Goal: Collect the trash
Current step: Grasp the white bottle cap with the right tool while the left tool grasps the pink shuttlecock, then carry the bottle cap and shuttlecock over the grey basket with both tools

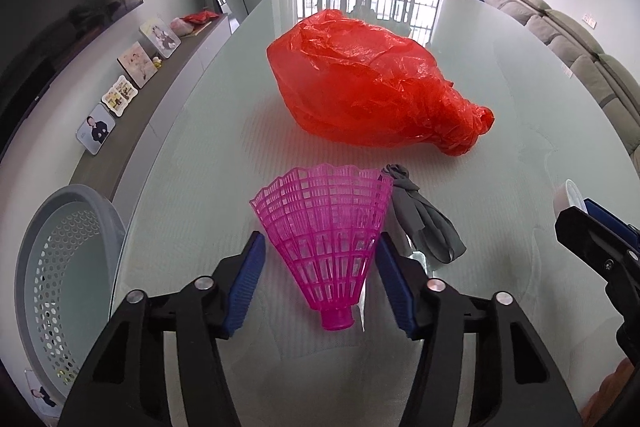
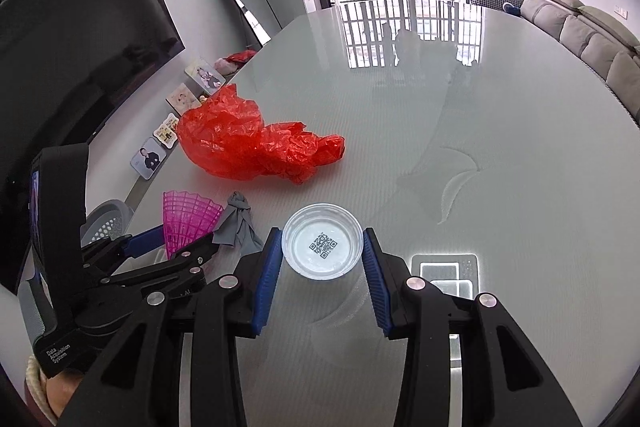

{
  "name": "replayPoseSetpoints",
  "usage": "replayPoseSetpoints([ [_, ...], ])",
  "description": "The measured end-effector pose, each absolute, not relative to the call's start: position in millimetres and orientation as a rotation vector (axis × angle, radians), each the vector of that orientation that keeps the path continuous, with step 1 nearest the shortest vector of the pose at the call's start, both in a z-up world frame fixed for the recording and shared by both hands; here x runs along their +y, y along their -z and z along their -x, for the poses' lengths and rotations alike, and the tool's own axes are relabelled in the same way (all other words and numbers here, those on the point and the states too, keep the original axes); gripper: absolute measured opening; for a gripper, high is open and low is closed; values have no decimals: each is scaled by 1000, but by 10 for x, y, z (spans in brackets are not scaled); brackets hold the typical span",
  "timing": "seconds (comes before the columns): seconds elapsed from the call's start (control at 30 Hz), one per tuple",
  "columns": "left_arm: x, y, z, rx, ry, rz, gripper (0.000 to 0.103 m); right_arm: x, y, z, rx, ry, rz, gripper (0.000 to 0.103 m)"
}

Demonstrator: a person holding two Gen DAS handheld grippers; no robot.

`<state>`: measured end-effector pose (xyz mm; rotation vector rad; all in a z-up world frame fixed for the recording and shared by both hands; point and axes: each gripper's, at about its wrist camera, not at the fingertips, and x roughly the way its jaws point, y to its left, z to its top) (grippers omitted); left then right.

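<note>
A pink plastic shuttlecock skirt [image 1: 326, 239] lies on the glass table [image 1: 500, 75] between the open fingers of my left gripper [image 1: 320, 251]; the pads do not touch it. A knotted grey rag [image 1: 424, 223] lies right beside it. A crumpled red plastic bag [image 1: 376, 83] lies farther on. In the right wrist view my right gripper [image 2: 322, 245] is open around a clear round plastic lid with a QR code [image 2: 322, 247]; the pads sit at its sides. The bag [image 2: 256, 143], the skirt [image 2: 188, 223] and the rag [image 2: 240, 223] show to its left.
A grey perforated basket [image 1: 60, 279] stands below the table's left edge. Photo frames [image 1: 136, 63] line a low shelf on the left under a TV. A sofa [image 1: 580, 39] runs along the right. A bright reflection [image 2: 444, 271] lies by the right gripper.
</note>
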<state>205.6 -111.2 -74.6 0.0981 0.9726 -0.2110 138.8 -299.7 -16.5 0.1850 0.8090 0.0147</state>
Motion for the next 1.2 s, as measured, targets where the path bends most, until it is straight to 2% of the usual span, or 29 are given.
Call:
replayPoseSetpoints([
  [0.17, -1062, 689, -1975, 965, 217, -82, 43, -2991, 169, -1390, 812, -17, -183, 39],
  [0.7, -357, 112, -1219, 848, 138, -68, 42, -2693, 177, -1138, 830, -35, -224, 39],
  [1.2, 1012, 169, -971, 828, -18, 27, 42, -1248, 59, -1073, 847, -199, -43, 39],
])
